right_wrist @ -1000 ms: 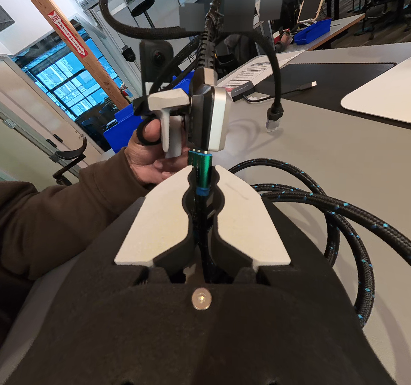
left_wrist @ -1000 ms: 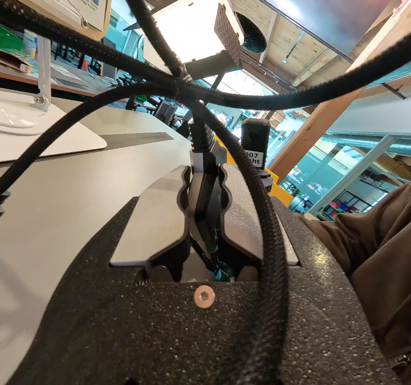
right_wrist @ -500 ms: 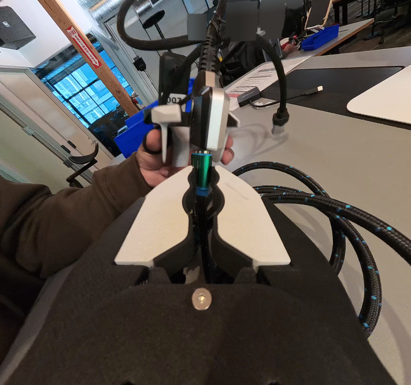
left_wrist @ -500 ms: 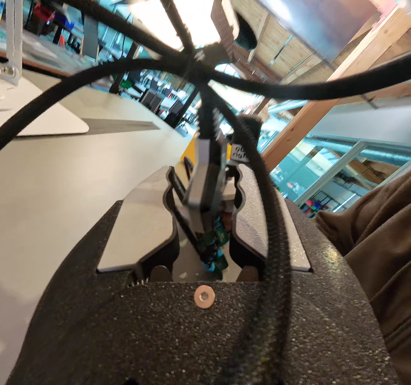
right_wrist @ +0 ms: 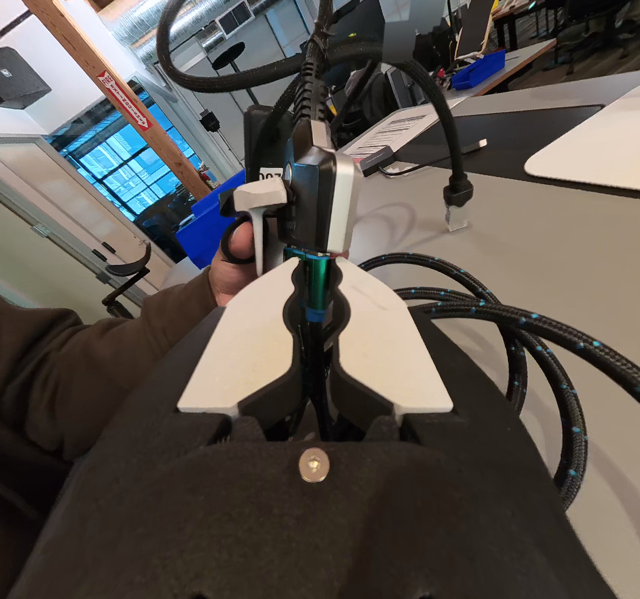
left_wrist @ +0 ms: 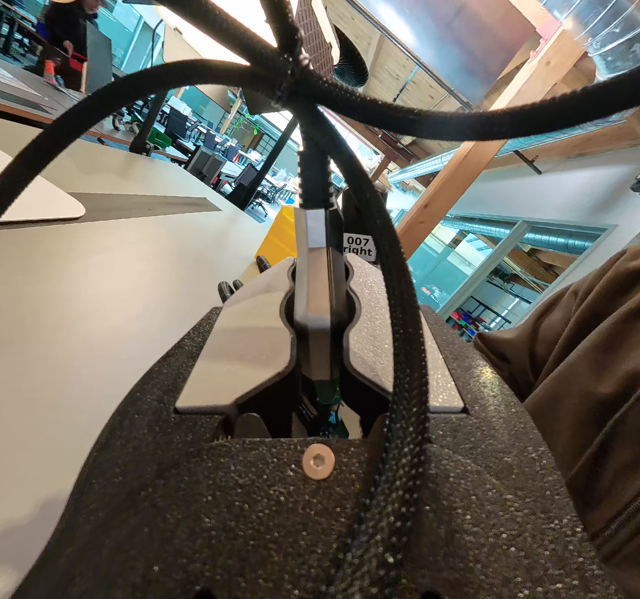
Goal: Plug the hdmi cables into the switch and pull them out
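1. Left wrist view: the left gripper (left_wrist: 318, 291) now pinches a slim silver-and-black adapter block (left_wrist: 313, 305), both fingers pressed to its flat sides. Half a second earlier those jaws stood spread, with the block loose between them.
2. A thick black fabric-sleeved cable (left_wrist: 313, 181) leaves the block's top and loops overhead. One strand drapes across the right-hand finger (left_wrist: 370, 322).
3. Right wrist view: the right gripper (right_wrist: 317, 265) stays clamped on a metallic green plug with a blue collar (right_wrist: 318, 284), unchanged over the last second. The plug's tip meets the underside of the block (right_wrist: 322, 201), so both grippers hold the joined pair above the pale grey table (right_wrist: 485, 271).
4. The plug's black braided cable with blue flecks (right_wrist: 519, 322) coils on the table at right. A clear-tipped connector (right_wrist: 457, 215) hangs just beyond.
5. A hand (right_wrist: 232, 264) in a brown sleeve (right_wrist: 86, 357) works the left gripper.
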A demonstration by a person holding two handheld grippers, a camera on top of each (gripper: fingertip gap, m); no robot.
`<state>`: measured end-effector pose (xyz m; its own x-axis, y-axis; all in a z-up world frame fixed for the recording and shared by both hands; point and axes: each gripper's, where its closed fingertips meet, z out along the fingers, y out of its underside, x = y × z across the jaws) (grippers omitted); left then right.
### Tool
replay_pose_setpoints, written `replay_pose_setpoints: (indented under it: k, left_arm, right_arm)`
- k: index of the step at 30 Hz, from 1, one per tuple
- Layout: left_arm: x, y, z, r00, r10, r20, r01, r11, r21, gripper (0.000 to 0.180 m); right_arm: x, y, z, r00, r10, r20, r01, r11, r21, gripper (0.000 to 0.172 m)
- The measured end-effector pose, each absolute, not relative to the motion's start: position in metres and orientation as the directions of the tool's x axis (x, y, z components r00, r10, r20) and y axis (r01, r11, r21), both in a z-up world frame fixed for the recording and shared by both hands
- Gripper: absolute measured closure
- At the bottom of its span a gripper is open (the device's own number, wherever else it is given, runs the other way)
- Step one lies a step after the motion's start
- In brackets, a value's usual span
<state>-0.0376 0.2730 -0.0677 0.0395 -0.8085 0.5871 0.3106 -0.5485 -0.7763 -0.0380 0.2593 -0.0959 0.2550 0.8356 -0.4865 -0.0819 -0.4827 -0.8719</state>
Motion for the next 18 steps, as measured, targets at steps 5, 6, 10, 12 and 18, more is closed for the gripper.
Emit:
replay_pose_setpoints:
  k: [5, 6, 10, 12, 18]
  left_arm:
    - [-0.038, 0.277, -0.065, 0.034, -0.794, 0.607, 0.367, -0.555, -0.746, 0.16]
    - [-0.038, 0.277, -0.064, 0.017, -0.79, 0.613, 0.381, -0.562, -0.734, 0.16]
    - [-0.035, 0.273, -0.054, -0.027, -0.801, 0.598, 0.428, -0.55, -0.717, 0.16]
    - [-0.036, 0.276, -0.057, -0.013, -0.789, 0.614, 0.439, -0.556, -0.706, 0.16]
    - [-0.195, 0.326, -0.039, -0.047, -0.724, 0.688, 0.859, -0.381, -0.342, 0.164]
  right_arm:
    - [-0.036, 0.261, -0.095, 0.265, 0.824, -0.501, -0.068, -0.503, -0.862, 0.158]
    - [-0.036, 0.26, -0.094, 0.271, 0.826, -0.494, -0.061, -0.498, -0.865, 0.158]
    - [-0.031, 0.255, -0.081, 0.144, 0.78, -0.609, -0.172, -0.586, -0.792, 0.159]
    - [-0.031, 0.258, -0.084, 0.128, 0.758, -0.64, -0.196, -0.613, -0.765, 0.159]
    - [-0.012, 0.261, -0.1, 0.342, 0.785, -0.516, -0.12, -0.508, -0.853, 0.16]
